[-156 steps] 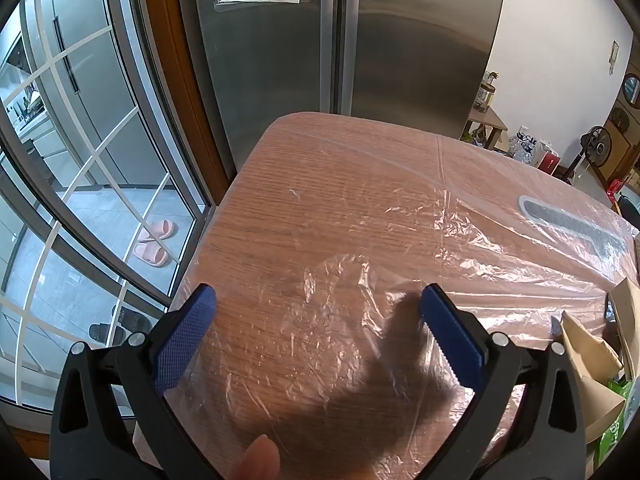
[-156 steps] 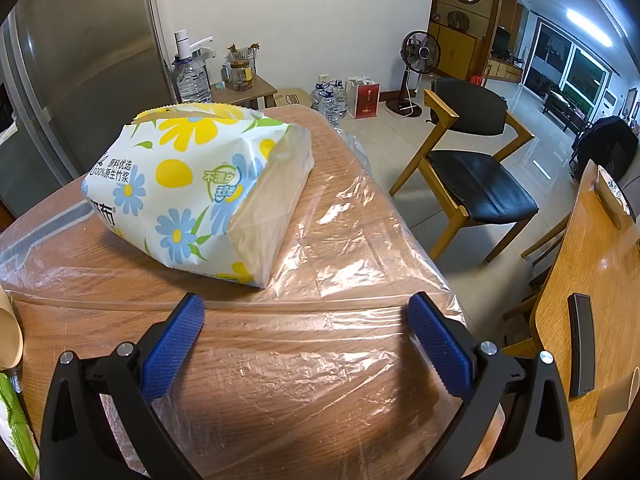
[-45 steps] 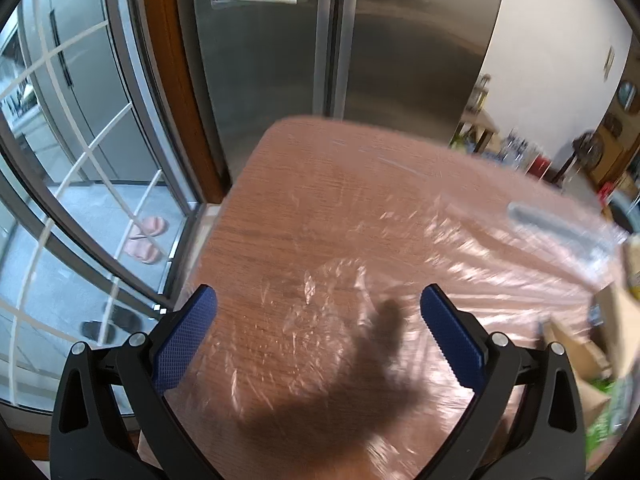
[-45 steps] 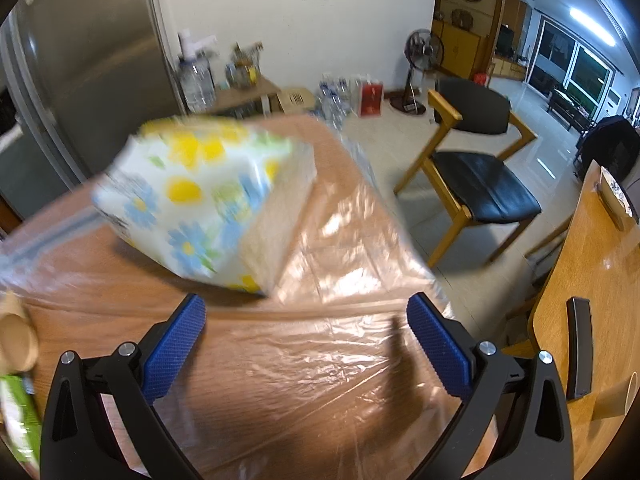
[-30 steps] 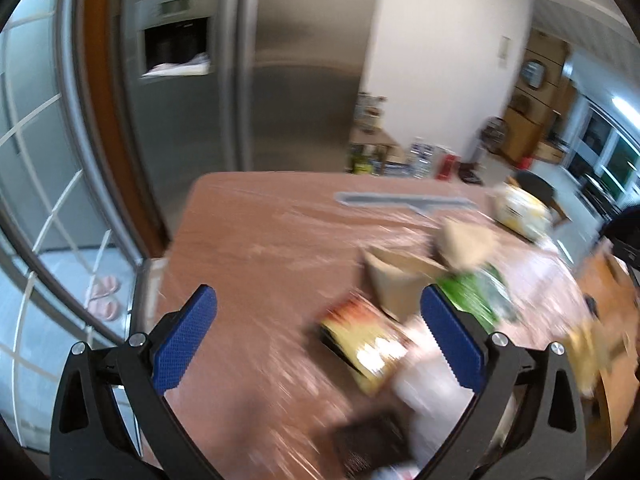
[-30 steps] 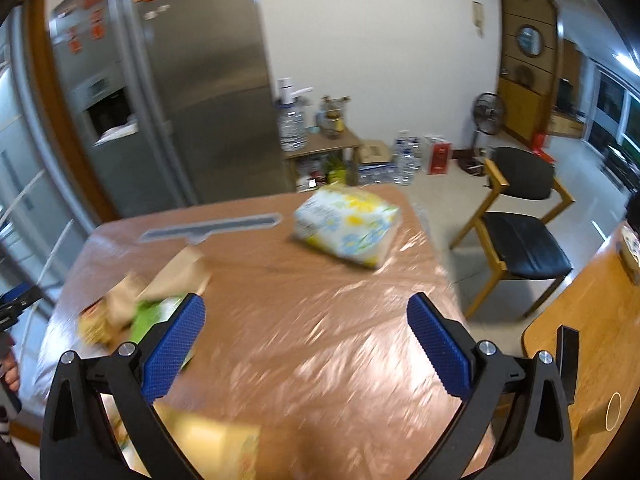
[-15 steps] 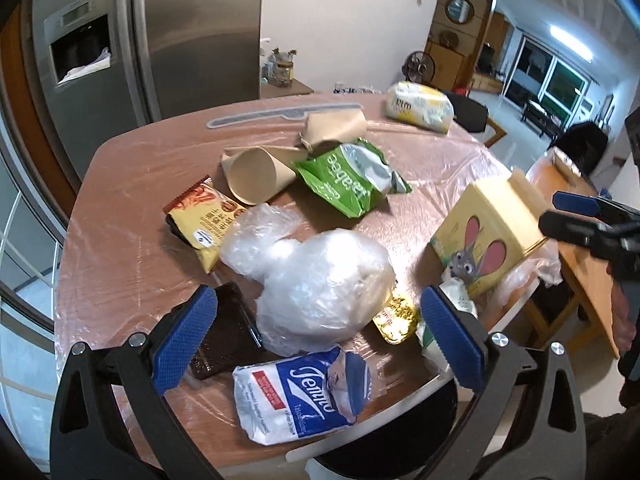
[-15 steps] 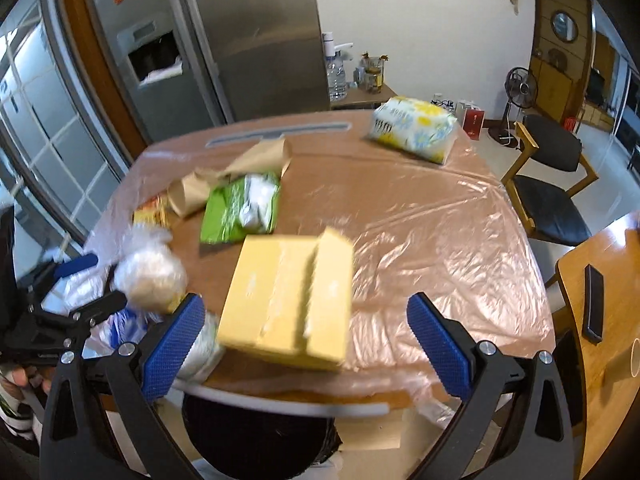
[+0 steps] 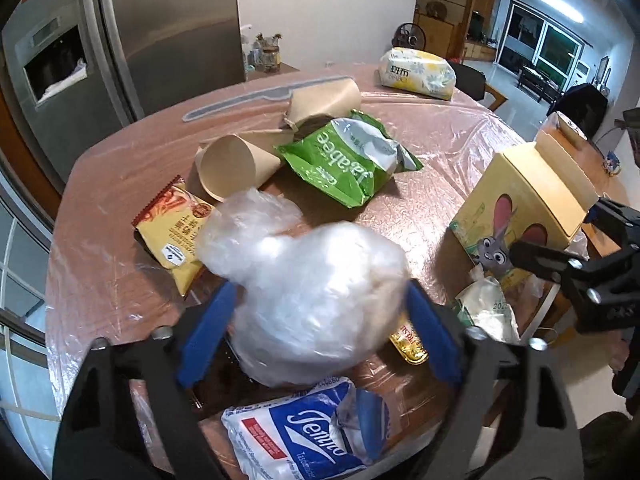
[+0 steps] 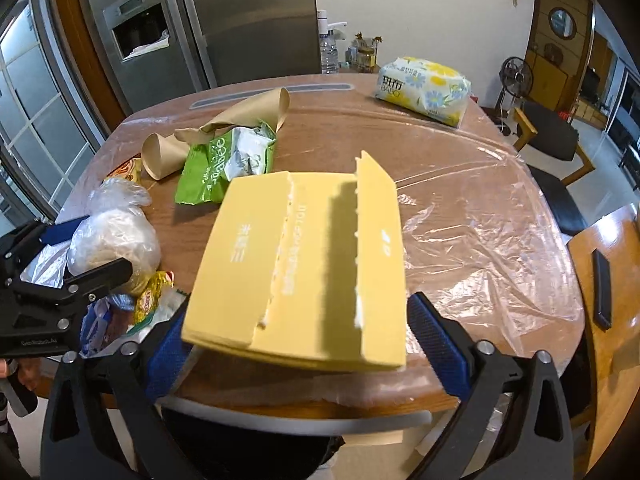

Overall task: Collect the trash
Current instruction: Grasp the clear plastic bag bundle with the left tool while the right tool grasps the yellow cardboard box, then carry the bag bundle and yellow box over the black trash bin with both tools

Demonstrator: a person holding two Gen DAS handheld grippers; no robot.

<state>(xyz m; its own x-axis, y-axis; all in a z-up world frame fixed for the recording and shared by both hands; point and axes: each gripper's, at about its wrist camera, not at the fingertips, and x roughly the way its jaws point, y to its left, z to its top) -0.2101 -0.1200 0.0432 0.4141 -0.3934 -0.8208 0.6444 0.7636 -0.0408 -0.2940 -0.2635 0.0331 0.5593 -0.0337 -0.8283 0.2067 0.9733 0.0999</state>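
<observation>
My left gripper (image 9: 316,340) stands open around a clear plastic bag ball (image 9: 316,300) at the table's near edge; its pads flank the bag, contact unclear. My right gripper (image 10: 304,344) stands open around a yellow rabbit-print carton (image 10: 300,268), which also shows in the left wrist view (image 9: 520,216). Other trash on the table: a green snack bag (image 9: 348,160), brown paper cones (image 9: 228,168), a yellow snack packet (image 9: 176,232), a blue-white tissue pack (image 9: 304,436), a small gold wrapper (image 9: 408,344) and a white packet (image 9: 488,308).
The round wooden table (image 10: 460,184) is covered in clear plastic film. A flowered tissue pack (image 10: 424,88) lies at its far side. A dark bin opening (image 10: 248,444) sits below the near edge. A steel fridge (image 10: 224,20) stands behind, a chair (image 10: 552,136) to the right.
Both grippers swung back from the far table edges to the near side. Each has since moved in closer, the left over the plastic bag ball, the right over the yellow carton.
</observation>
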